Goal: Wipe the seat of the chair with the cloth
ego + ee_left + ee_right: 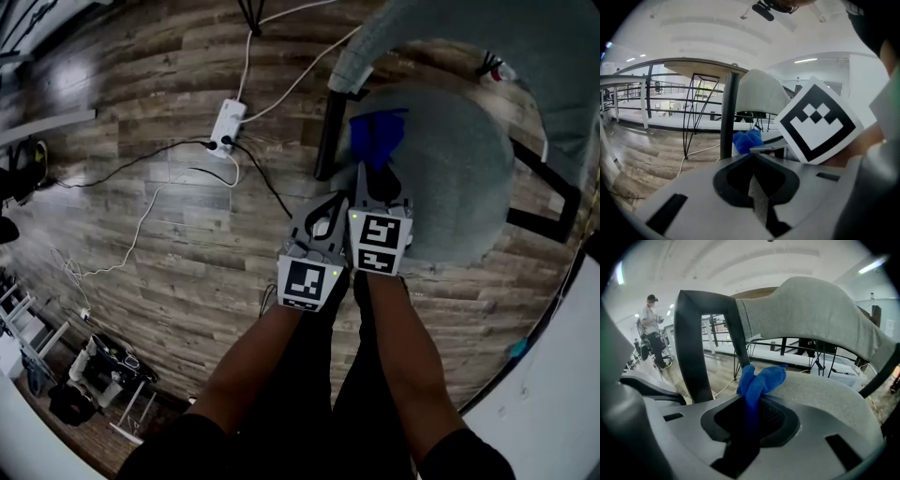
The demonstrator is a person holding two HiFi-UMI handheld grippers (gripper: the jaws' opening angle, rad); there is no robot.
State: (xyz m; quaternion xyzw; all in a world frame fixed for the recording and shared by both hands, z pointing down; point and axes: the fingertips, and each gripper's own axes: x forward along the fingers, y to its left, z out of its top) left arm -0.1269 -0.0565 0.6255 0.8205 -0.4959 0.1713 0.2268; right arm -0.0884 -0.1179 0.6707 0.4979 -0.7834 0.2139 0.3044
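Plank floor; seat just ahead of right gripper, clamped on cloth. My left gripper closed, empty. Wiping mostly remains, I judge.

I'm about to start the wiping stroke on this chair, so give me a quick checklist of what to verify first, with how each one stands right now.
1. Cloth held: ok. The right gripper is shut on the blue cloth.
2. Cloth over the seat: ok. It sits at the edge of the grey seat, beside the black chair frame.
3. Cloth pressed onto the seat: cannot tell.
4. Left gripper out of the way: ok. The left gripper is shut on nothing, beside the right one.
5. Stroke path: ok. Nothing else shows on the seat.
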